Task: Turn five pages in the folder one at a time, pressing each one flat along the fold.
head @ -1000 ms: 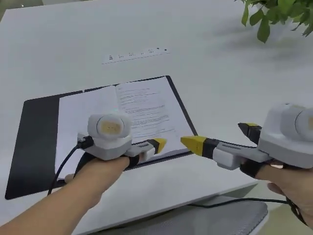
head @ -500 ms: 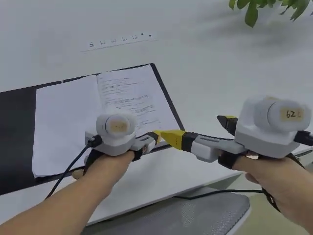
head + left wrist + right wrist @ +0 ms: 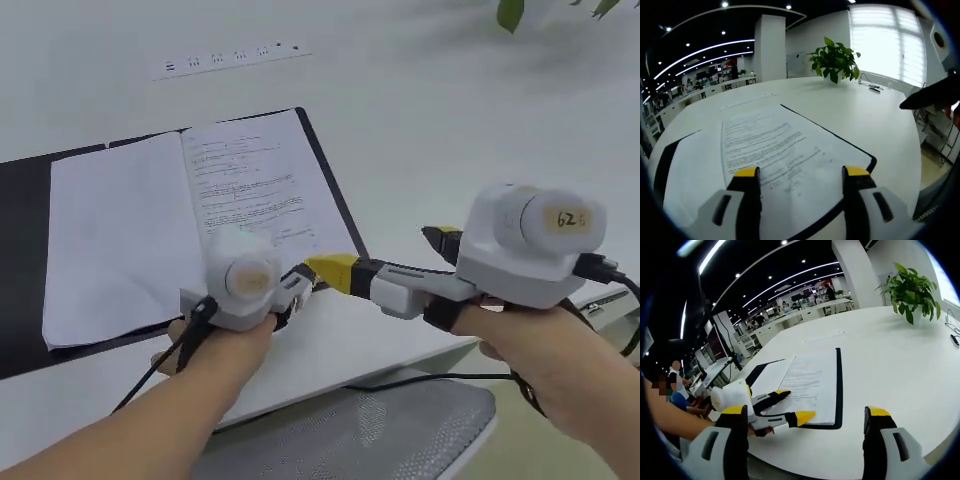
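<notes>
The folder (image 3: 22,250) lies open on the white table, black cover underneath, with a blank sheet on the left and a printed page (image 3: 245,185) on the right. My left gripper (image 3: 298,282) hangs open just over the near right corner of the printed page (image 3: 770,140), nothing between its jaws (image 3: 801,172). My right gripper (image 3: 385,252) is open too, just off the folder's right edge, one yellow tip close to the left gripper (image 3: 792,405). Between the right gripper's tips (image 3: 806,411) I see the printed page (image 3: 812,380) and bare table.
A socket strip (image 3: 225,58) is set into the table beyond the folder. A potted plant (image 3: 835,60) stands far right. A grey mesh chair seat (image 3: 370,430) sits under the table's near edge, with cables trailing from both grippers. Office desks and people fill the background.
My head has turned, so the folder sits higher and further left in view. The right gripper has come in leftward until its tip nearly meets the left gripper at the page's corner.
</notes>
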The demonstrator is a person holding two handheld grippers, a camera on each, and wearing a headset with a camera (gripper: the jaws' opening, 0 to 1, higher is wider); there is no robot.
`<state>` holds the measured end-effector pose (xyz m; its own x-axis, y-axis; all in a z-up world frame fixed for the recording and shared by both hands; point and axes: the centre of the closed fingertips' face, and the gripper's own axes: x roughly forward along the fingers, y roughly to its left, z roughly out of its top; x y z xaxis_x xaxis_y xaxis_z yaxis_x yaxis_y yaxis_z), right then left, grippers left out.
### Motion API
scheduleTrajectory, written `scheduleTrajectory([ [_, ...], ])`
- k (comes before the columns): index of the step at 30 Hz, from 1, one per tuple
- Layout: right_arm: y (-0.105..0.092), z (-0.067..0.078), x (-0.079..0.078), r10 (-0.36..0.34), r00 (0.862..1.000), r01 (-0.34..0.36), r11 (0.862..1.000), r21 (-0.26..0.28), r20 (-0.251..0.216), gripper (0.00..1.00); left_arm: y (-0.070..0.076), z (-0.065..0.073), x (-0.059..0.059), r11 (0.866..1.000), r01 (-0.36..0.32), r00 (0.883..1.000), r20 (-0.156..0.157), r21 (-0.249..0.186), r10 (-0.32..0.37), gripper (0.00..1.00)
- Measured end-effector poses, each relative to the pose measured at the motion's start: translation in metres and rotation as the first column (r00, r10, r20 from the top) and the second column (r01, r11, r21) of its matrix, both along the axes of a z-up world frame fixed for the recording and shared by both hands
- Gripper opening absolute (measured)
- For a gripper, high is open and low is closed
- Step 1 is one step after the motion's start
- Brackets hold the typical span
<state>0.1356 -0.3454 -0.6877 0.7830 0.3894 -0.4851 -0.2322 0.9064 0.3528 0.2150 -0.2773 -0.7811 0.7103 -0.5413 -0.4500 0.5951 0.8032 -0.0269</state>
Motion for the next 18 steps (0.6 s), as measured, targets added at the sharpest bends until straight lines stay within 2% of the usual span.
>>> scheduleTrajectory([
  [5, 0.003, -0.005, 0.003, 0.009, 1.0, -0.009, 1.0, 0.004, -0.017, 0.94, 0.001, 0.001, 0.003, 1.0, -0.009, 1.0, 0.011, -0.025, 0.009, 0.64],
  [9, 0.005, -0.008, 0.004, 0.018, 1.0, -0.018, 1.0, 0.001, -0.023, 0.93, 0.009, 0.001, 0.007, 0.999, -0.032, 0.999, 0.014, -0.044, 0.032, 0.54],
  [18, 0.009, -0.015, 0.007, 0.026, 0.999, -0.025, 1.0, 0.008, -0.04, 0.92, 0.01, 0.001, 0.008, 0.998, -0.033, 0.999, 0.031, -0.056, 0.035, 0.43],
])
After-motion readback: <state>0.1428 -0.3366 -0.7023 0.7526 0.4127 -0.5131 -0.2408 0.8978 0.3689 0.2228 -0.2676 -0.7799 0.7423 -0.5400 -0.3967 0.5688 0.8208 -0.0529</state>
